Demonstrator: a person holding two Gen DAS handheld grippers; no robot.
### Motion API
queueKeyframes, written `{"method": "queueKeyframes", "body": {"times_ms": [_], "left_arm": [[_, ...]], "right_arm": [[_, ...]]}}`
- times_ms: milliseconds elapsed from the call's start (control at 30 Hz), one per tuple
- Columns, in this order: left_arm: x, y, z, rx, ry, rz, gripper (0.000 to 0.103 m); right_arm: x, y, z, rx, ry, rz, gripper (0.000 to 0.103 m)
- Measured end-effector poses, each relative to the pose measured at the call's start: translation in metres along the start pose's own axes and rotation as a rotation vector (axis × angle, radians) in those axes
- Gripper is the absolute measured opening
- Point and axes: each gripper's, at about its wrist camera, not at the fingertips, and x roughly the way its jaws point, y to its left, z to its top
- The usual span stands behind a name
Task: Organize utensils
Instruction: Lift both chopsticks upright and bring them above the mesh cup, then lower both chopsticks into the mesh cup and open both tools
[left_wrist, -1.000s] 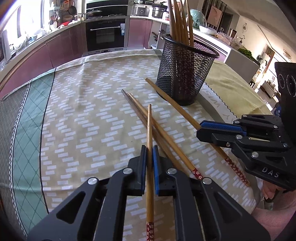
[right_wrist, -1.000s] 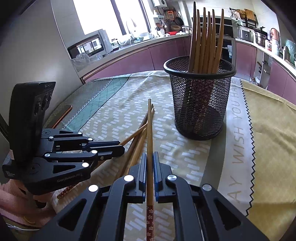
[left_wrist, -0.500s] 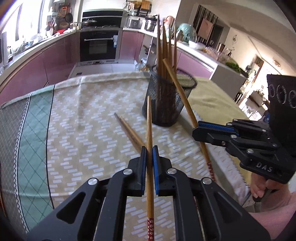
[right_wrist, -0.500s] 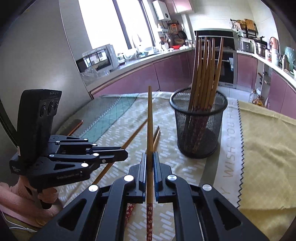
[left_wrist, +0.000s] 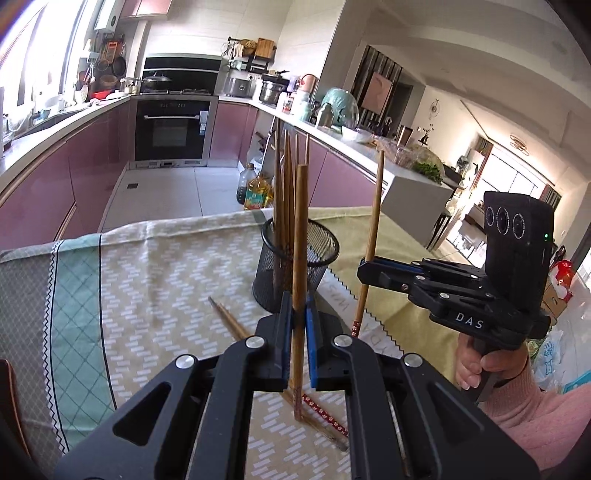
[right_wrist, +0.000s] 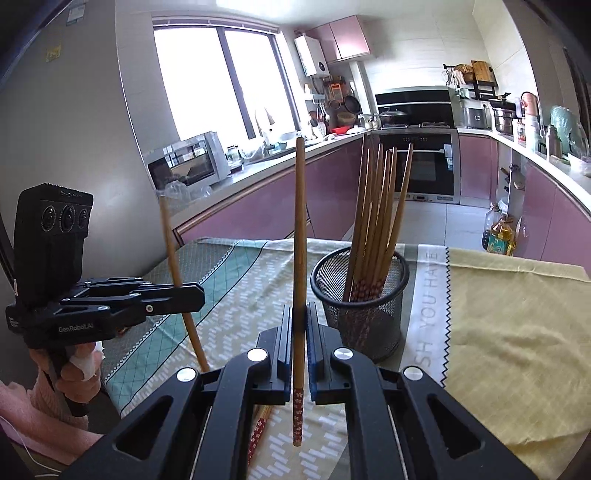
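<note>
My left gripper (left_wrist: 295, 314) is shut on a wooden chopstick (left_wrist: 300, 236) and holds it upright above the tablecloth. It also shows in the right wrist view (right_wrist: 195, 291). My right gripper (right_wrist: 300, 317) is shut on another chopstick (right_wrist: 300, 229), also upright; it shows in the left wrist view (left_wrist: 364, 266). A black mesh holder (left_wrist: 295, 266) (right_wrist: 360, 295) with several chopsticks stands just beyond both grippers. Two more chopsticks (left_wrist: 236, 325) lie on the cloth under my left gripper.
The patterned tablecloth (left_wrist: 147, 295) covers the table, with a yellow cloth (right_wrist: 517, 332) to the right. Beyond the far table edge are the kitchen floor, oil bottles (left_wrist: 255, 192) and purple cabinets (left_wrist: 55, 177).
Both grippers have lifted their chopsticks off the cloth and tilted them from lying forward to upright. Both views have risen away from the table and holder.
</note>
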Motion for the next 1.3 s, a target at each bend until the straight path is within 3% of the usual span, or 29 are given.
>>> {"method": "queueKeyframes", "body": {"times_ms": [833, 1300], "left_arm": [[-0.018, -0.010, 0.082, 0.007, -0.176, -0.030, 0.007], [-0.010, -0.031, 0.107, 0.031, -0.205, -0.016, 0.007]], "right_arm": [[-0.013, -0.005, 0.073, -0.039, -0.185, -0.061, 0.006], [-0.001, -0.010, 0.088, -0.045, -0.206, -0.092, 0.006]]}}
